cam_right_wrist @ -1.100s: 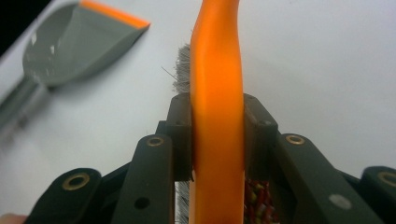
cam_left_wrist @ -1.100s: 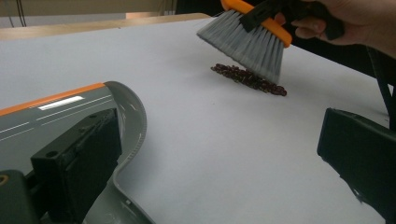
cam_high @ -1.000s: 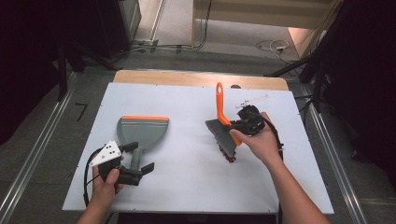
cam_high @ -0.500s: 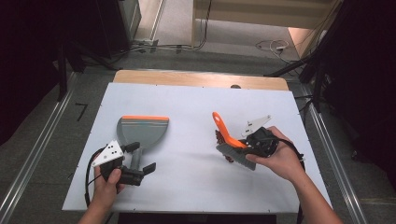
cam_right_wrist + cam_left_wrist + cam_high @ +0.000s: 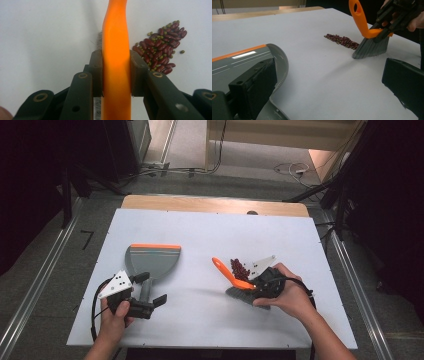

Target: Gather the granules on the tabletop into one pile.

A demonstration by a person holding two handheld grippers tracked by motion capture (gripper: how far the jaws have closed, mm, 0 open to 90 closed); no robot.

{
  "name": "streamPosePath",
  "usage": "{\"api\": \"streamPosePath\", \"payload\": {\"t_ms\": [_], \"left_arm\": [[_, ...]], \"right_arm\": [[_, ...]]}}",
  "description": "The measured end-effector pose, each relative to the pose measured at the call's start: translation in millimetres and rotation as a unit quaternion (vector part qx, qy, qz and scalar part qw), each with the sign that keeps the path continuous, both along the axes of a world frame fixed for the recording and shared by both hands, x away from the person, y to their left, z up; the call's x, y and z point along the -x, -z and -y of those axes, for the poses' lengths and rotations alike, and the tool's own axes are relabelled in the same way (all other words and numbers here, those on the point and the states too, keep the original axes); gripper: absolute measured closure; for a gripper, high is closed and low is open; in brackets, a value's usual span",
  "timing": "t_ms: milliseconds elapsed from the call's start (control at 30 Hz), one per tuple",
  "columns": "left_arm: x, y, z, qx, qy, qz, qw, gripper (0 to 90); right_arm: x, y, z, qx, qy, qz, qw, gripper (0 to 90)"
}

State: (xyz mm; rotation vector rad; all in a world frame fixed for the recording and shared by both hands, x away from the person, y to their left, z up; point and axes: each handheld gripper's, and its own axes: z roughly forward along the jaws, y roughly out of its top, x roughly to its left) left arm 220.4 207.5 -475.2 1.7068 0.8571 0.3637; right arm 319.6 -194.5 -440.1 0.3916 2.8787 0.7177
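Observation:
A grey dustpan [image 5: 152,260] with an orange lip lies left of the middle of the white table [image 5: 200,320]. Its handle runs back toward my left gripper [image 5: 145,297]. That gripper [image 5: 327,75] stands open, its left jaw against the dustpan [image 5: 242,62]. My right gripper [image 5: 257,285] is shut on the orange handle of a brush [image 5: 230,275]. The brush's grey bristles [image 5: 372,45] rest on the table at the near end of a small heap of red beans [image 5: 240,268]. In the right gripper view both pads squeeze the brush handle [image 5: 116,37], with the beans [image 5: 160,55] to its right.
A strip of wooden board [image 5: 215,205] shows at the table's far edge. Metal rails run along the floor on both sides, and cables [image 5: 290,170] lie on the floor beyond. White tabletop stretches between the dustpan and the beans.
My right gripper came down and toward the person with the brush, tipping it from upright to low, bristles now on the table by the beans. The left gripper stayed put.

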Motion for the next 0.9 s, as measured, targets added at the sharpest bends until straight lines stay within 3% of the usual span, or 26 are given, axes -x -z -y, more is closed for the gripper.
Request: {"api": "streamPosePath", "payload": {"t_ms": [233, 533, 900], "left_arm": [[-0.4, 0.3, -1.0, 0.001, -0.001, -0.001, 1.0, 0.5], [-0.4, 0.3, -0.6, 0.001, -0.001, -0.001, 1.0, 0.5], [-0.8, 0.9, -0.2, -0.003, 0.001, -0.002, 1.0, 0.5]], "right_arm": [[-17.1, 3.1, 4.1, -0.012, -0.01, -0.012, 0.9998, 67.6], [-36.4, 4.8, 1.6, -0.009, -0.035, 0.005, 0.9993, 67.3], [-55.6, 4.5, -3.3, -0.009, -0.039, 0.018, 0.999, 67.2]]}}
